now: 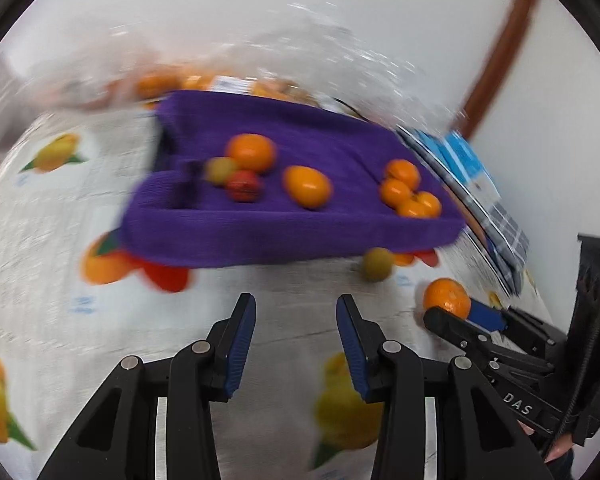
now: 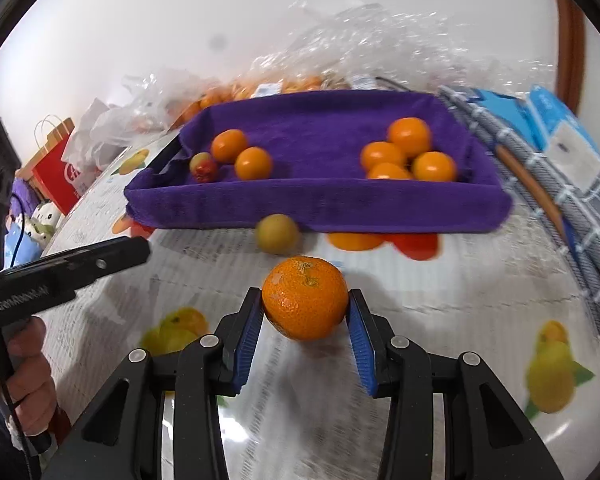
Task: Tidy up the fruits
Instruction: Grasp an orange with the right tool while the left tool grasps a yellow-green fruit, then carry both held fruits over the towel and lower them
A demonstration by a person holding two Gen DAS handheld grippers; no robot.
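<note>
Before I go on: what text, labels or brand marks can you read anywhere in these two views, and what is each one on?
"DAS": on the body of the right gripper, seen from the left wrist.
"GenRobot.AI", blurred, best reading: on the left gripper, seen from the right wrist.
Red paper bag: white logo, partly hidden, unreadable.
Blue box, tablecloth print: too blurred.

Fuzzy purple cloth (image 2: 320,204), seemingly pebbled mandarin (image 2: 305,303)

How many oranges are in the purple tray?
6. Two sit at the left of the purple tray: and. Four cluster at the right. None seem hidden.
</note>
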